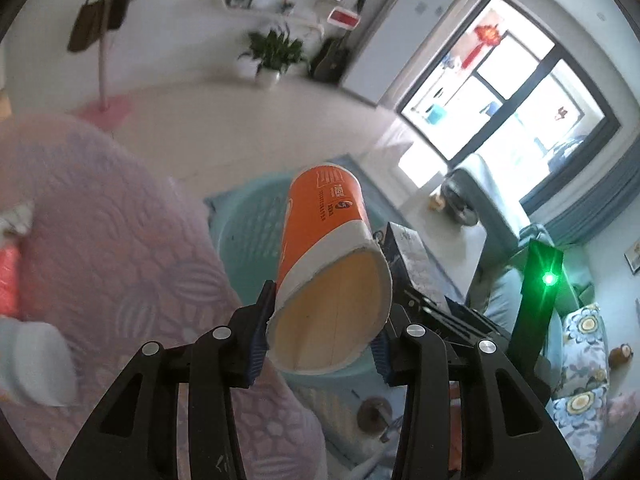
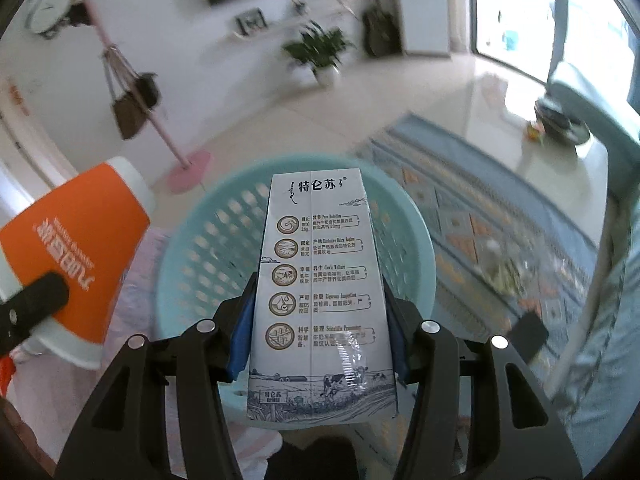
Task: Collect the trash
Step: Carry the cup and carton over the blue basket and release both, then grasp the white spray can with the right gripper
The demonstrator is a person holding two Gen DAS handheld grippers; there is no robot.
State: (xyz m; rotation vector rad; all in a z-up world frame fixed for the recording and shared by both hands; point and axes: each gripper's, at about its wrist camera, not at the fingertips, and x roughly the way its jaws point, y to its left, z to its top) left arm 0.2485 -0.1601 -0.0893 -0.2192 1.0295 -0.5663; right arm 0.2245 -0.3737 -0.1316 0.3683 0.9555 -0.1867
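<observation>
My left gripper [image 1: 322, 330] is shut on an orange and white paper cup [image 1: 324, 240], squeezed oval at its open rim, held above a light teal perforated basket [image 1: 248, 232]. My right gripper [image 2: 318, 336] is shut on a white milk carton [image 2: 320, 288] with printed text, held upright over the same basket [image 2: 208, 248]. The orange cup [image 2: 80, 256] and part of the left gripper also show at the left of the right wrist view. The right gripper and its carton show behind the cup in the left wrist view [image 1: 408, 248].
A pink quilted cover [image 1: 112, 240] lies left of the basket. A blue patterned rug [image 2: 480, 208] lies under and right of it. A pink coat stand [image 2: 160, 128], a potted plant [image 2: 316, 52] and a teal sofa [image 1: 496, 208] stand around.
</observation>
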